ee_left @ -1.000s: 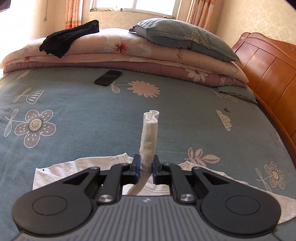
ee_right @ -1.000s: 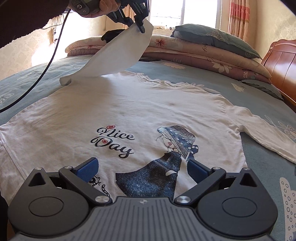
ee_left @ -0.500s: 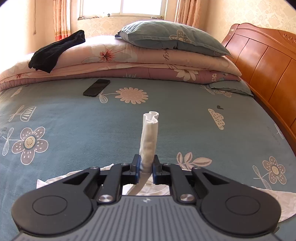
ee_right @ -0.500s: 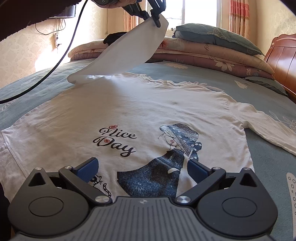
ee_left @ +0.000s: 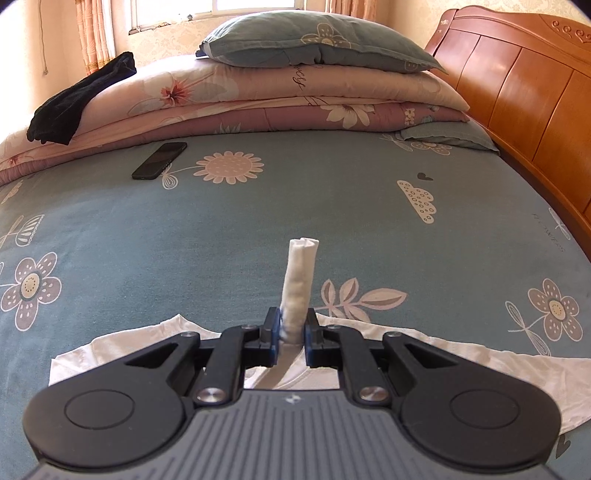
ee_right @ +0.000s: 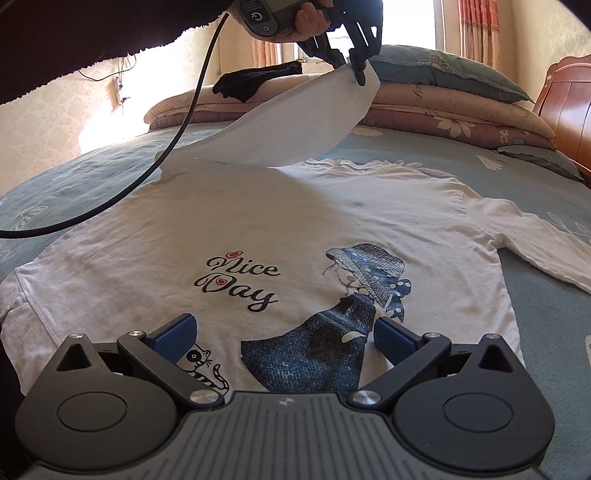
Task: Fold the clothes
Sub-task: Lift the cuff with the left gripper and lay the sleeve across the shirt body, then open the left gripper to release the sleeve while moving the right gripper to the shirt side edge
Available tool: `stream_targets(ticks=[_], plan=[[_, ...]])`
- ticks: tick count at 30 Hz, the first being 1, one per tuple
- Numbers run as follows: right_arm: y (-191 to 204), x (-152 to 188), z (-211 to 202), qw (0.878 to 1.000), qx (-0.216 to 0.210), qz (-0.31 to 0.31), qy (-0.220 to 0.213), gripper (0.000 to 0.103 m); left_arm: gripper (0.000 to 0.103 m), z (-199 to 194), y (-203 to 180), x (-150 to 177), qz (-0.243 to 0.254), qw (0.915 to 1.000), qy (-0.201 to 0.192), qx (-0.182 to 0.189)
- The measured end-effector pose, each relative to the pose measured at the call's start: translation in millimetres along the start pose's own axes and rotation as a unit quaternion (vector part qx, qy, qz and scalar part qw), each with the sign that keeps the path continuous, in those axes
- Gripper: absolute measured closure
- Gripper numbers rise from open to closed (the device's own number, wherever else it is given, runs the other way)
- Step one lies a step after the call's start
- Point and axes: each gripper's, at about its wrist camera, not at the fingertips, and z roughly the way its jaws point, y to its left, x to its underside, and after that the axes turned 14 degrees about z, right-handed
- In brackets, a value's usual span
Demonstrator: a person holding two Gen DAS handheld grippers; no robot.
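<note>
White long-sleeve shirt (ee_right: pixel 303 236) lies flat, print side up, on the blue-grey floral bedsheet (ee_left: pixel 258 221), w/ "Nice Day" lettering (ee_right: pixel 240 280) and a girl-in-hat graphic (ee_right: pixel 343 314) on its front. One sleeve (ee_right: pixel 295 125) is lifted off the shirt's far left shoulder and hangs in the air over the shirt body; its cuff (ee_left: pixel 299 280) is pinched in the left gripper (ee_left: pixel 290 326), jaws nearly closed on the bunched fabric, cuff end sticking out past the fingertips. A hand (ee_right: pixel 299 22) holds that gripper above the shirt's far edge, cable (ee_right: pixel 177 140) trailing off to the left of the shirt. Other sleeve (ee_right: pixel 546 243) lies flat on the sheet, out to the right of the shirt. Right gripper (ee_right: pixel 283 334) sits low over the shirt's near hem, jaws wide apart, blue pads (ee_right: pixel 173 332) either side of the graphic, nothing between them; can't tell if pads touch the cloth. Beyond the shirt: black phone (ee_left: pixel 159 160) on the sheet, stacked quilts (ee_left: pixel 295 99) w/ a pillow (ee_left: pixel 314 46) on top, dark garment (ee_left: pixel 81 99) draped over the quilts. Wooden headboard (ee_left: pixel 524 96) off to the right of the shirt.
</note>
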Motion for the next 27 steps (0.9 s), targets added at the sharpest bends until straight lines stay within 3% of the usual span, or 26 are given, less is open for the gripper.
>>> stream_targets(ticks=[11,14,19,24,27], plan=[[-9,-1,0,0.999,-0.018,0.026,-0.001,0.000,0.090,28,-49,24,0.025,0.9983,0.034,0.041],[-11,-1,0,0.999,-0.021,0.029,-0.002,0.000,0.078,32,-62,31,0.042,0.9957,0.049,0.067],[-13,-1,1,0.999,-0.025,0.035,-0.001,0.000,0.068,22,-87,36,0.089,0.9888,0.055,0.107],[-14,-1,1,0.999,-0.027,0.039,-0.001,0.000,0.065,-1,-94,31,0.115,0.9868,0.036,0.109],[-12,0,2,0.999,-0.022,0.033,0.002,0.000,0.064,-21,-81,31,0.140,0.9866,0.018,0.082]])
